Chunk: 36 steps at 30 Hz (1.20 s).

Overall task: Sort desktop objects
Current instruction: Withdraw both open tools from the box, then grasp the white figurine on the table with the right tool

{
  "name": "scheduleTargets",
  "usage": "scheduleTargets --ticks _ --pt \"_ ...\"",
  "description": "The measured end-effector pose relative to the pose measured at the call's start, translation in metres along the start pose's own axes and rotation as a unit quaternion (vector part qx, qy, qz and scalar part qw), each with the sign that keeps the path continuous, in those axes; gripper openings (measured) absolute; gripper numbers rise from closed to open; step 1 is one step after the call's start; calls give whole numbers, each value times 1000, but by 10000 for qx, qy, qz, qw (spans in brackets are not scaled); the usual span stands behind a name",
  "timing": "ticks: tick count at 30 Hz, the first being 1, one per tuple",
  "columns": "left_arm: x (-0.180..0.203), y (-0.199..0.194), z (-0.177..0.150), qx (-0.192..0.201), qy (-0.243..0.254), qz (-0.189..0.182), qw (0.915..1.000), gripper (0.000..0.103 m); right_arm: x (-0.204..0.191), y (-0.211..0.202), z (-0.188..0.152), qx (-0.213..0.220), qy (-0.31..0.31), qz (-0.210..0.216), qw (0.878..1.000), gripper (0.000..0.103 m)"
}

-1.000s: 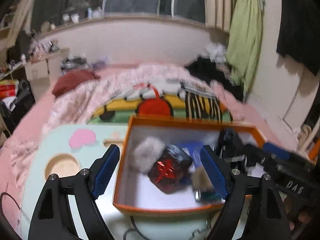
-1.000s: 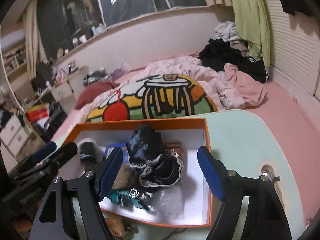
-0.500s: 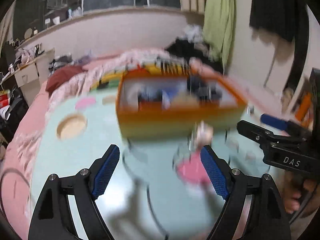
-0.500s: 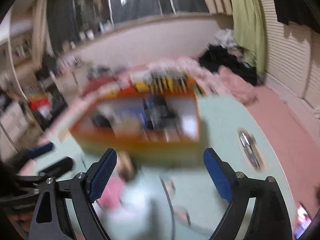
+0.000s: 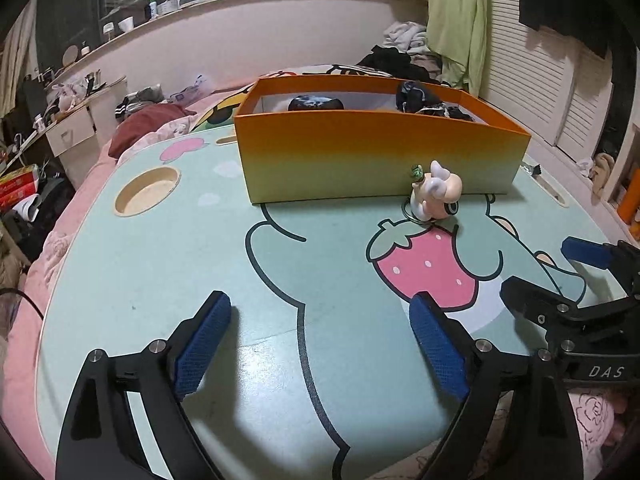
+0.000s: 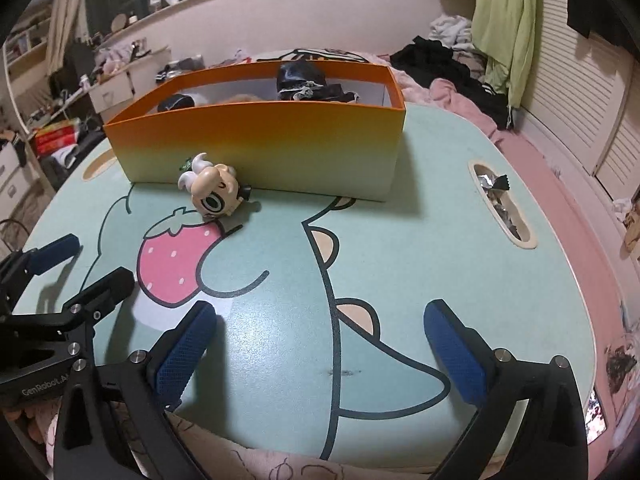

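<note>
An orange box point(image 5: 376, 152) stands at the far side of the mint cartoon table point(image 5: 200, 264); it also shows in the right wrist view point(image 6: 256, 144). Dark cloth items point(image 6: 304, 80) sit inside it. A small big-headed toy figure with a key ring point(image 5: 436, 194) lies on the table against the box's front wall; it also shows in the right wrist view point(image 6: 214, 192). My left gripper point(image 5: 320, 340) is open and empty, low over the near table. My right gripper point(image 6: 320, 344) is open and empty beside it, and it also shows in the left wrist view point(image 5: 560, 280).
A round cup hole point(image 5: 146, 190) is cut into the table at the left, and a slot with foil wrappers point(image 6: 500, 200) at the right. A pink bed with piled clothes point(image 6: 448, 64) lies behind the table. Cluttered shelves point(image 5: 60, 120) stand at the left.
Both grippers have pulled back and down from above the box to the near side of the table. The toy figure now lies in view in front of the box.
</note>
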<state>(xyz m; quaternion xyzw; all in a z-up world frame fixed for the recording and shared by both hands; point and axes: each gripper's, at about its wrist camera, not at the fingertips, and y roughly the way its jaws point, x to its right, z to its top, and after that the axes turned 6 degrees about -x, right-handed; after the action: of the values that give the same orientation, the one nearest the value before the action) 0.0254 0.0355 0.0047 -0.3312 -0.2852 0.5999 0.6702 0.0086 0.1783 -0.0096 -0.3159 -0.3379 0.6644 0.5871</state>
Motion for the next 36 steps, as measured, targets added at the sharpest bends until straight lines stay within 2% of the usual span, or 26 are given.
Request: scheduleTargets --ticks 13,19,20,22,24,27,29,32,36 --pt "0 0 0 6 13 -6 10000 91 -10 -4 -7 48 -292 196 9994 103" --pt "0 1 0 7 11 -10 10000 91 -3 -7 -9 256 -46 256 9993 103" --pt "1 1 -1 9 14 -9 10000 91 -2 -8 -10 303 -9 284 9991 101" --pt "1 1 -1 8 11 -9 10000 91 -1 -12 -9 395 20 365 9986 90" --pt "1 1 -1 9 10 -10 10000 91 0 -15 -9 461 31 544 9974 75" --pt "1 1 -1 10 10 -12 10000 91 5 -17 -3 489 119 957 9941 63" --pt "1 1 -1 13 10 -12 10000 91 5 -20 3 566 158 1058 9927 59" --pt "1 1 -1 12 10 -8 10000 91 -4 -23 19 662 80 1146 9912 58" --pt "1 1 -1 12 10 -12 10000 91 -22 -13 46 490 -77 1357 9895 58"
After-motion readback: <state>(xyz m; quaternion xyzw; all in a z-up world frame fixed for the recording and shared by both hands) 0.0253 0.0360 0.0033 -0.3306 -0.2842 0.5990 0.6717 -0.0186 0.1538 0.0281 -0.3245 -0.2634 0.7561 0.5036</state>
